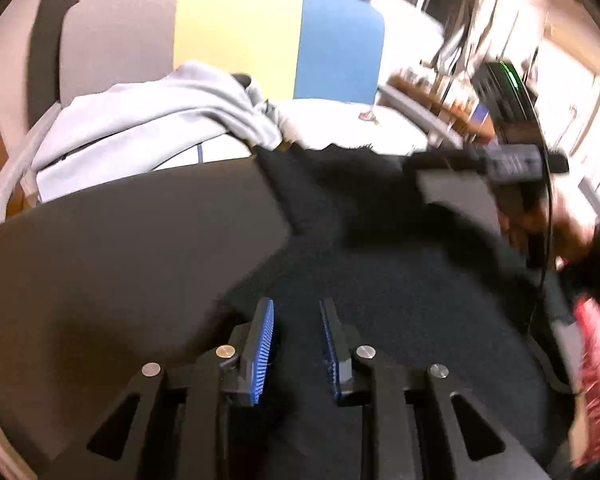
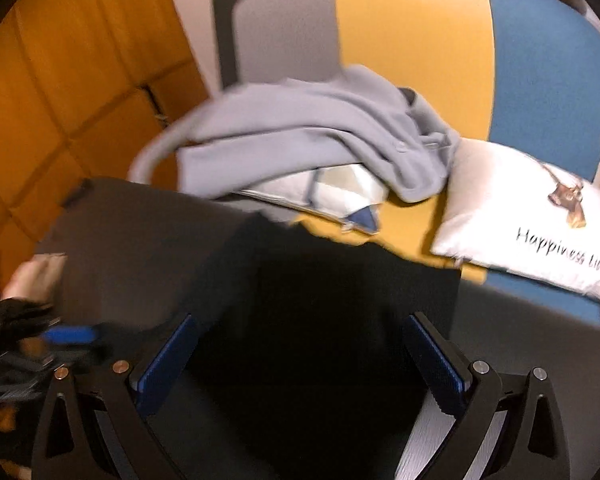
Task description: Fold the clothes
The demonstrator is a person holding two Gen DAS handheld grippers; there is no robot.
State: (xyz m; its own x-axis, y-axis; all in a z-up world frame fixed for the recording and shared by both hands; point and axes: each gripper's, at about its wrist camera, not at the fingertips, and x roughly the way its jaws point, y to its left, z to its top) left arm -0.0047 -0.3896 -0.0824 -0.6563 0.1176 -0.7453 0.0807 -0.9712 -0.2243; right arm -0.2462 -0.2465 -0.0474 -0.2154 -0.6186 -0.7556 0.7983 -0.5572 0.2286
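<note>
A black garment (image 1: 380, 248) lies spread on the dark grey table (image 1: 120, 248). My left gripper (image 1: 296, 312) hovers over its near-left part, blue pads a small gap apart, nothing between them. My right gripper (image 2: 300, 328) is wide open just above the same black garment (image 2: 320, 300), near its far edge. The right gripper also shows blurred at the right of the left wrist view (image 1: 512, 160). A light grey hoodie (image 2: 320, 128) lies crumpled on the sofa beyond the table, also seen in the left wrist view (image 1: 148, 120).
Behind the table stands a sofa with grey, yellow (image 2: 412, 40) and blue (image 2: 548, 80) panels. A white cushion with lettering (image 2: 532, 216) and another patterned cushion (image 2: 340, 192) lie on it. Orange panelling (image 2: 60, 100) is at the left. A red object (image 1: 596, 360) sits at the table's right.
</note>
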